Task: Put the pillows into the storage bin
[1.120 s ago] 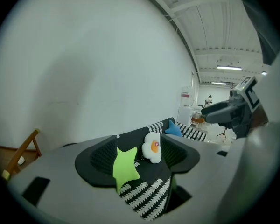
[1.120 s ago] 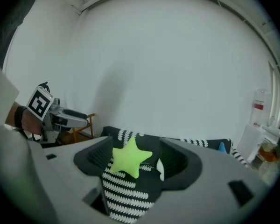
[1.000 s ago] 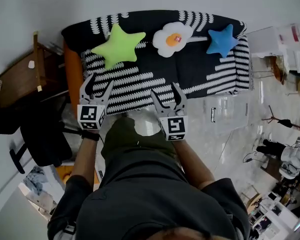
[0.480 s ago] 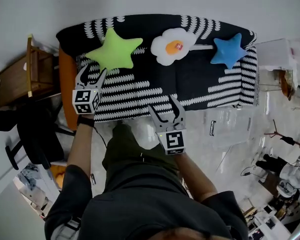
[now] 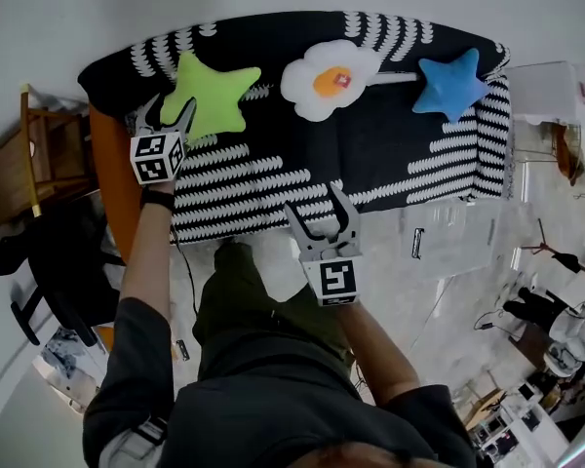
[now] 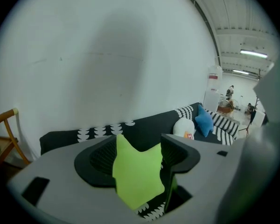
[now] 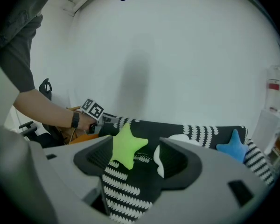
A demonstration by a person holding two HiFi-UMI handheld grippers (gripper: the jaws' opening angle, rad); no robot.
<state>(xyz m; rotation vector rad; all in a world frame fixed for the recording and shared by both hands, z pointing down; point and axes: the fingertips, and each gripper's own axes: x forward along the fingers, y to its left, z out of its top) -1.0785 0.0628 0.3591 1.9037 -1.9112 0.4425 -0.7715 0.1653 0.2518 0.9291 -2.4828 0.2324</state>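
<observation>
Three pillows lie on the black-and-white sofa (image 5: pixel 273 178): a green star (image 5: pixel 214 94) at the left, a white egg-shaped one (image 5: pixel 329 76) in the middle and a blue star (image 5: pixel 451 84) at the right. My left gripper (image 5: pixel 171 111) is open at the green star's left side. In the left gripper view the green star (image 6: pixel 137 171) fills the gap between the wide jaws of that gripper (image 6: pixel 139 158) without looking squeezed. My right gripper (image 5: pixel 315 203) hangs open over the sofa's front edge, holding nothing. A clear plastic bin (image 5: pixel 447 237) stands on the floor in front of the sofa's right half.
A wooden chair (image 5: pixel 27 159) and a black office chair (image 5: pixel 63 271) stand left of the sofa. An orange panel (image 5: pixel 107 178) runs along the sofa's left end. White furniture (image 5: pixel 556 91) stands to the right. The person's legs are between the sofa and me.
My left gripper has moved up and to the left from the sofa's front to the green star, and its jaws now straddle the pillow. The right gripper has barely moved.
</observation>
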